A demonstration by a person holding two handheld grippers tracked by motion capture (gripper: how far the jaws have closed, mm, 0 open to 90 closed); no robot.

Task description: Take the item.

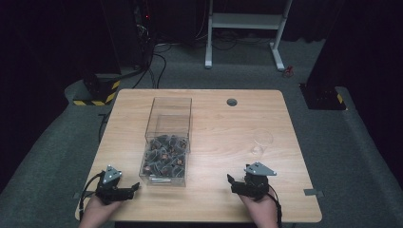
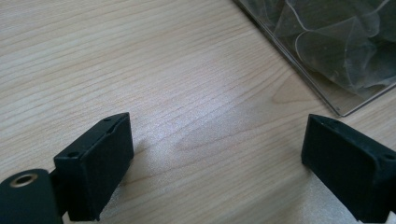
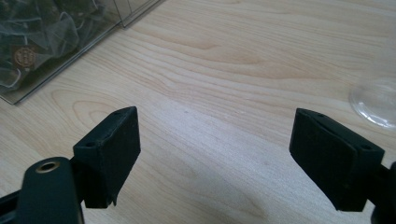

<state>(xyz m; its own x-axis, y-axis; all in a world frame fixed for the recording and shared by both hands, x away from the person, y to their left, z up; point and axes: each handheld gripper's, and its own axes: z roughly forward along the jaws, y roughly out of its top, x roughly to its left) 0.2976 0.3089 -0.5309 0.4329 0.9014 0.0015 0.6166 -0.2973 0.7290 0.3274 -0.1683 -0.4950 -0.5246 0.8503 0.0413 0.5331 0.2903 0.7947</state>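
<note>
Both grippers, left gripper point(image 1: 124, 191) and right gripper point(image 1: 236, 183), are resting on the light wooden table point(image 1: 214, 137), fingers spread wide, holding nothing. The small clear glass point(image 1: 261, 141) is looking fragile, slippery; gripping its rim probably suits. The tall clear plastic box point(image 1: 167, 142) is holding light, crinkly sachets.

The wooden counter point(image 1: 214, 118) carries a clear box point(image 1: 167, 142) toward nine o'clock and a glass point(image 1: 260, 141) toward three.

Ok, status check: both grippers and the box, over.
Left gripper open, empty. Right gripper open, empty, both low at near table edge. Clear box of sachets untouched between them. Clear glass right of box, nothing blocking.
</note>
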